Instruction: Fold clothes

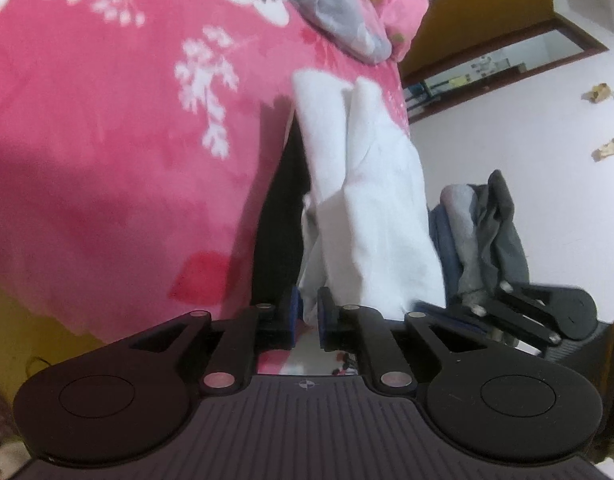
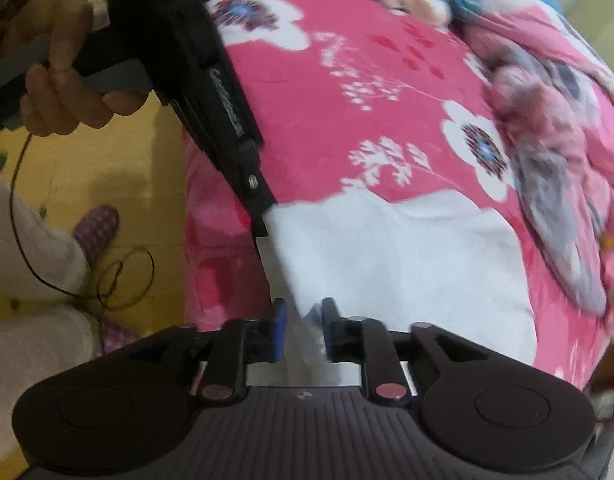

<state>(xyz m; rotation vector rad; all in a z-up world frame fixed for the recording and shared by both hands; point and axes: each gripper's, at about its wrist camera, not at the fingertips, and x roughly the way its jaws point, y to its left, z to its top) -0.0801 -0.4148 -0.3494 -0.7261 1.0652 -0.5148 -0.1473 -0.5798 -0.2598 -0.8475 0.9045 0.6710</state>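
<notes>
Over the pink floral bed (image 2: 367, 92), the white garment (image 2: 407, 256) stretches between both tools, its long axis running from the left hand-held gripper (image 1: 307, 312) to the right hand-held gripper (image 2: 303, 328). Each pinches a near corner in narrow jaws, with the rest draped ahead.
</notes>
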